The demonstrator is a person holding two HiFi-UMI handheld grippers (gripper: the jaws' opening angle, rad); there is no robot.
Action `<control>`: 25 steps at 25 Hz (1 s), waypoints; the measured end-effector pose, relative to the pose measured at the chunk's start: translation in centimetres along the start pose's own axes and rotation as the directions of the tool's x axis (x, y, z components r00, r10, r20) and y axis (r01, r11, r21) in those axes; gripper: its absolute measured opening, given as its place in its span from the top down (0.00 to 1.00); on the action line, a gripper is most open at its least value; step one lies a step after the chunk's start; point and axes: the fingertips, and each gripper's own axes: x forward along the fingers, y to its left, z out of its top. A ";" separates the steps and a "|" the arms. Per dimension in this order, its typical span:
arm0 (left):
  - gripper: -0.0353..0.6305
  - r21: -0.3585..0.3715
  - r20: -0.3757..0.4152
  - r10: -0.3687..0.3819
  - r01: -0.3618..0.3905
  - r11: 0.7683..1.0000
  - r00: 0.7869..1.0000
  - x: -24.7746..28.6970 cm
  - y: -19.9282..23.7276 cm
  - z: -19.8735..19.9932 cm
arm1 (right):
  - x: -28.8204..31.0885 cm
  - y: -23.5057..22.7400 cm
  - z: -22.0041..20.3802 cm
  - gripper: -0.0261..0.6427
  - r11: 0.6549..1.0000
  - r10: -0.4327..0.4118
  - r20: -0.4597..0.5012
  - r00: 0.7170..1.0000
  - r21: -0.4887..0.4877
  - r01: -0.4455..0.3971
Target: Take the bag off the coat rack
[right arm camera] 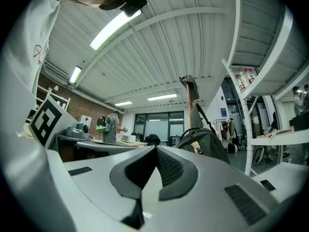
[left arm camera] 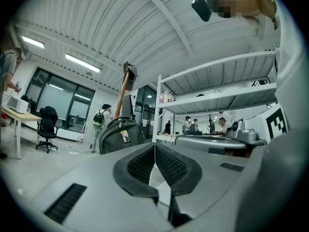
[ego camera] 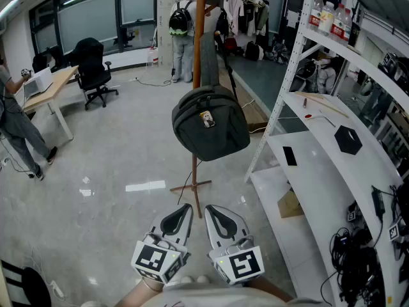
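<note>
I have the left gripper (ego camera: 184,208) and right gripper (ego camera: 211,210) both clenched on nothing, side by side and well short of the dark bag (ego camera: 211,133) hanging on the rack (ego camera: 199,37), its small tag (ego camera: 207,119) too tiny to read.

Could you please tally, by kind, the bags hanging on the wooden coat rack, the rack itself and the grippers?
Bag: 1
Wooden coat rack: 1
Grippers: 2, the left gripper and the right gripper
Total: 4
</note>
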 end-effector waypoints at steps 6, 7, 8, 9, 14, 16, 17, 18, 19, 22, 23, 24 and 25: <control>0.92 -0.018 -0.033 0.011 -0.012 1.000 0.999 0.0 -0.2 0.4 | -0.1 0.3 -0.1 0.93 1.000 0.012 -0.006 1.000 -0.001 -0.012; 0.92 -0.014 -0.013 0.002 -0.002 1.000 1.000 0.1 -0.2 0.3 | -0.1 0.3 -0.2 0.93 1.000 0.011 -0.010 1.000 0.000 -0.011; 0.92 -0.009 0.002 -0.005 0.005 1.000 1.000 0.1 -0.2 0.1 | -0.1 0.3 -0.1 0.93 1.000 0.010 -0.009 1.000 0.005 -0.010; 0.92 -0.002 0.012 -0.007 0.007 1.000 1.000 0.1 -0.2 -0.1 | -0.2 0.2 0.0 0.93 1.000 0.010 -0.004 1.000 0.009 -0.010; 0.92 0.010 0.025 -0.011 0.010 1.000 1.000 0.4 -0.3 -0.4 | -0.6 -0.2 0.5 0.93 0.999 0.016 0.034 0.999 0.037 -0.018; 0.92 0.012 0.023 -0.014 0.014 1.000 1.000 0.6 -0.5 -0.3 | -0.7 -0.5 0.6 0.93 0.999 0.019 0.052 0.998 0.049 -0.022; 0.92 0.012 0.021 -0.015 0.014 1.000 1.000 0.7 -0.6 -0.2 | -0.8 -0.7 0.6 0.93 0.999 0.017 0.053 0.998 0.046 -0.019; 0.92 0.012 0.020 -0.014 0.014 1.000 1.000 0.8 -0.7 -0.2 | -0.9 -0.9 0.6 0.93 0.999 0.013 0.049 0.999 0.036 -0.014; 0.92 0.012 0.018 -0.012 0.012 1.000 1.000 1.0 -0.7 -0.2 | -1.1 -1.1 0.5 0.93 1.000 0.008 0.044 0.999 0.019 -0.009; 0.92 0.006 -0.011 -0.001 0.001 1.000 1.000 1.5 -1.1 -0.1 | -1.4 -2.2 0.4 0.93 0.999 -0.003 0.040 0.999 -0.035 0.004; 0.92 -0.001 -0.021 0.003 -0.003 1.000 1.000 1.7 -1.2 -0.1 | -1.5 -2.6 0.5 0.93 0.999 -0.004 0.043 0.999 -0.037 0.005; 0.92 -0.009 -0.017 0.004 -0.004 1.000 1.000 1.9 -1.3 -0.2 | -1.6 -2.8 0.5 0.93 1.000 -0.002 0.046 0.999 -0.030 0.004; 0.92 -0.013 -0.001 0.008 -0.008 1.000 1.000 2.1 -1.3 -0.2 | -1.6 -3.1 0.4 0.93 1.000 -0.001 0.049 0.999 -0.019 0.002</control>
